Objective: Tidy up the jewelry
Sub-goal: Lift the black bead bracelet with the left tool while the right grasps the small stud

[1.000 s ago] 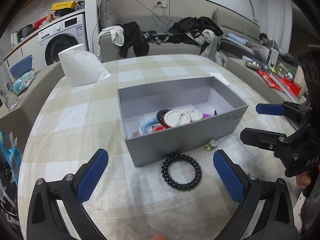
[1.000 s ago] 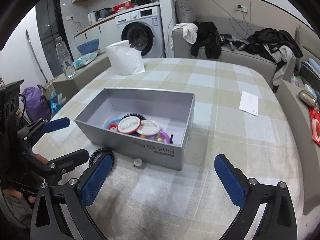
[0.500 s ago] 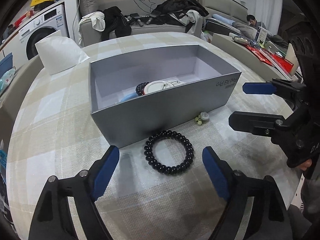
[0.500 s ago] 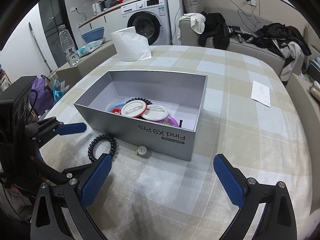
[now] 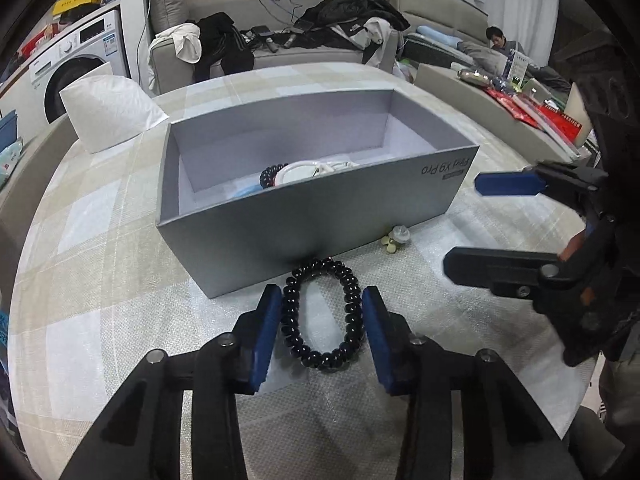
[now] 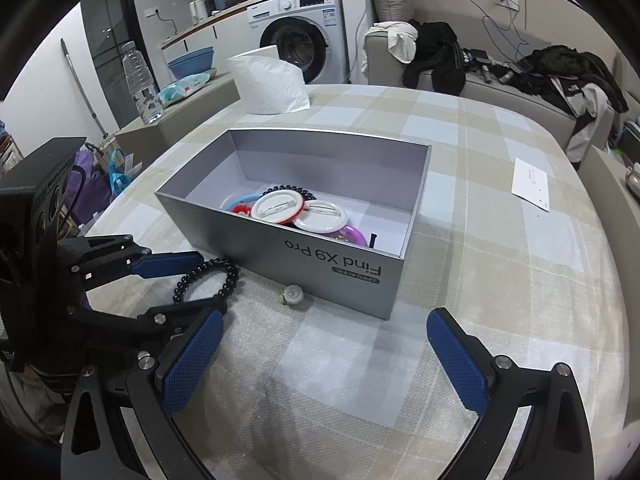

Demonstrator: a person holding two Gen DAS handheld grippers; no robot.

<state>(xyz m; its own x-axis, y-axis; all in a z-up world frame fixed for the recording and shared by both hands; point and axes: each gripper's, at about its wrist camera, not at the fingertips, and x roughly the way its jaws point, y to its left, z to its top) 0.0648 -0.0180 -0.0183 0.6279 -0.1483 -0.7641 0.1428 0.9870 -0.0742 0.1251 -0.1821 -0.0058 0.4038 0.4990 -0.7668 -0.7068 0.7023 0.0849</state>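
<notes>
Black bracelet (image 5: pixel 322 314) lies against the box (image 5: pixel 304 216) front wall, squeezed oval by my left gripper (image 5: pixel 322 330); I should lift it straight clear of the wall while my right gripper (image 6: pixel 324 364) waits open.

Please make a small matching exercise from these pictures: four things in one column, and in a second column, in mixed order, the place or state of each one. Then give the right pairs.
Things
1. black bead bracelet
2. left hand-held gripper
3. right hand-held gripper
4. white round badges

Places or states
A. inside the grey box
B. wide open above bare tablecloth
C. flat on the cloth, in front of the box
D. its blue pads close in on both sides of the bracelet

Pairs: 1-C, 2-D, 3-B, 4-A
</notes>
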